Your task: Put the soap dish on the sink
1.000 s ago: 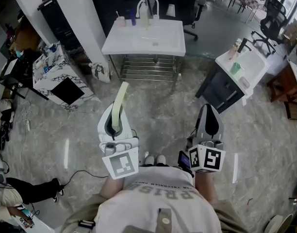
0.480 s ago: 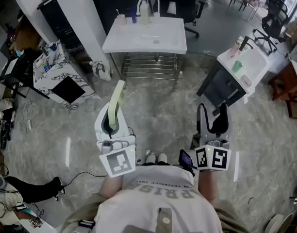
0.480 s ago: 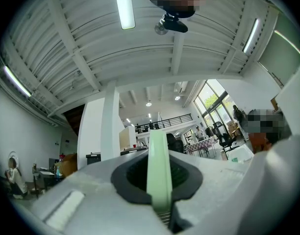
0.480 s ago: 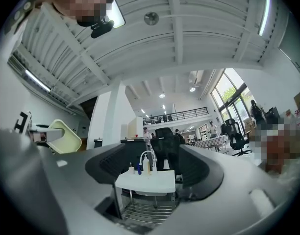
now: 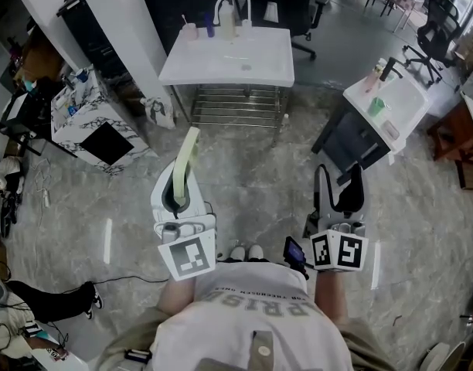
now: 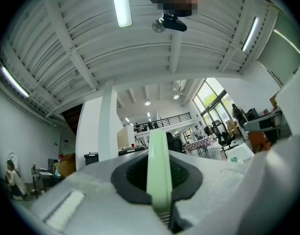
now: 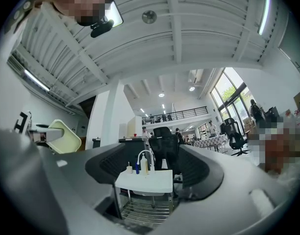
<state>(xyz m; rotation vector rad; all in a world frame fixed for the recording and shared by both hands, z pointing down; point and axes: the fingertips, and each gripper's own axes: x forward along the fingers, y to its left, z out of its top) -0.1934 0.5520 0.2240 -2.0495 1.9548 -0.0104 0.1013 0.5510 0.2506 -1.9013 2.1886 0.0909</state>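
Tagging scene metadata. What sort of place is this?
Probably an open office or lab hall staged for recording, not a real bathroom. A white sink stands on a bare metal frame mid-floor, with a second sink to its right. Office chairs and a mezzanine railing are behind.

**Materials and Surface Finishes**

The soap dish (image 5: 188, 157) is showing smooth, matt pale-green plastic. The sink (image 5: 229, 59) is gleaming glossy white above a bare metal wire rack (image 5: 235, 107). The floor (image 5: 252, 168) is reflecting light off polished marbled stone. The left tongs (image 5: 178, 197) and right tongs (image 5: 338, 185) are showing matt grey plastic shells with ribbed black pads.
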